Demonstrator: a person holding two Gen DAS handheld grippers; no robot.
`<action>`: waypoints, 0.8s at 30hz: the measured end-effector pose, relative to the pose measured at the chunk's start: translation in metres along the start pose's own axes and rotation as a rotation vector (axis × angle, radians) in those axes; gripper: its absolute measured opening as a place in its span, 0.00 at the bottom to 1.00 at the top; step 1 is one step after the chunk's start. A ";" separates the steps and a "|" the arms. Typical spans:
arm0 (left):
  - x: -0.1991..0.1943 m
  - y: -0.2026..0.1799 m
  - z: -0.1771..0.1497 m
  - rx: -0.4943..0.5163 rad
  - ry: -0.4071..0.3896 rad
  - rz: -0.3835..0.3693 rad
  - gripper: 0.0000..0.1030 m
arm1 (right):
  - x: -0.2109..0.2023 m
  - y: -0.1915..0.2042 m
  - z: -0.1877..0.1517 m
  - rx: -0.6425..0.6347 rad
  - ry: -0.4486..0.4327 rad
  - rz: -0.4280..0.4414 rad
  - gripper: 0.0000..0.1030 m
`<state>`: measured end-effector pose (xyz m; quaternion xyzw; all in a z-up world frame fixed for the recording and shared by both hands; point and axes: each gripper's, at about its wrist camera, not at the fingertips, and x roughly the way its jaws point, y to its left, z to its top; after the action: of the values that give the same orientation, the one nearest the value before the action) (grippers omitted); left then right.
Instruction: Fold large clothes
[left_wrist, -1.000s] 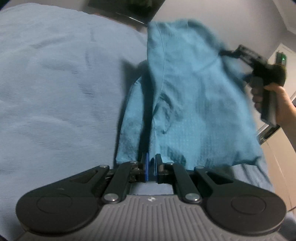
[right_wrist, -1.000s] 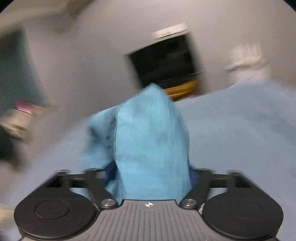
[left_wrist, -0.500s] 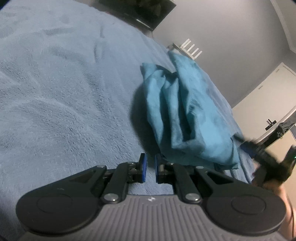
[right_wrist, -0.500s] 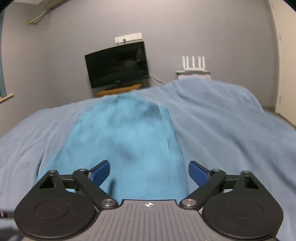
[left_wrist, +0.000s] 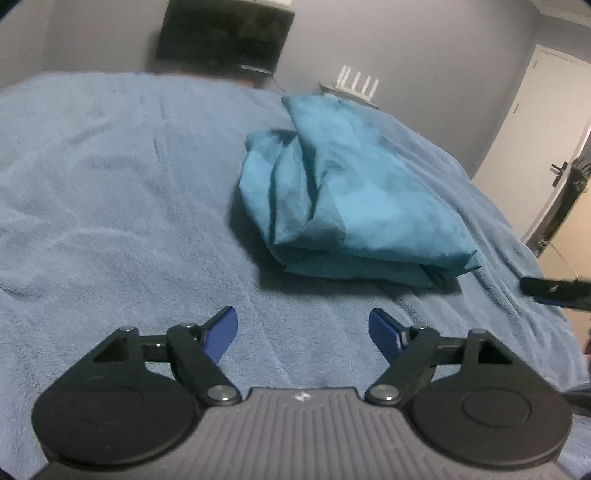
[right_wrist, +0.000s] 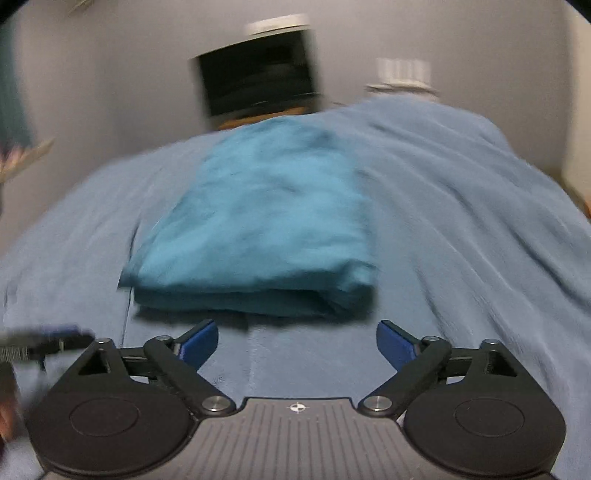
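Note:
A teal garment (left_wrist: 347, 199) lies folded in a thick bundle on the light blue bed cover (left_wrist: 110, 206). It also shows in the right wrist view (right_wrist: 258, 221), blurred by motion. My left gripper (left_wrist: 303, 332) is open and empty, a short way in front of the bundle's near fold. My right gripper (right_wrist: 297, 341) is open and empty, just short of the bundle's near edge. The right gripper's tip shows at the right edge of the left wrist view (left_wrist: 554, 288).
A dark television (left_wrist: 221, 33) stands against the grey wall beyond the bed. A white router (left_wrist: 354, 83) with antennas sits beside it. A white door (left_wrist: 535, 122) is at the right. The blue cover (right_wrist: 461, 221) spreads wide around the bundle.
Both grippers held the garment up a second ago. They have let go, opened wide and pulled back. The garment now rests folded on the bed.

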<state>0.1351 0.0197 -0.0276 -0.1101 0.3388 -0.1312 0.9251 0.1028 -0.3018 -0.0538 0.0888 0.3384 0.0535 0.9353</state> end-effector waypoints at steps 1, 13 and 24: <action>0.001 -0.006 0.000 0.007 0.007 0.013 0.83 | -0.008 -0.006 -0.003 0.055 -0.019 -0.011 0.99; -0.003 -0.054 -0.036 0.155 0.065 0.236 0.97 | 0.008 0.022 -0.014 -0.097 -0.040 -0.130 1.00; -0.013 -0.050 -0.040 0.135 0.039 0.249 0.97 | -0.012 0.035 -0.016 -0.148 -0.062 -0.120 1.00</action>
<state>0.0912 -0.0277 -0.0348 -0.0020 0.3580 -0.0399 0.9329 0.0823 -0.2671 -0.0514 0.0006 0.3092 0.0195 0.9508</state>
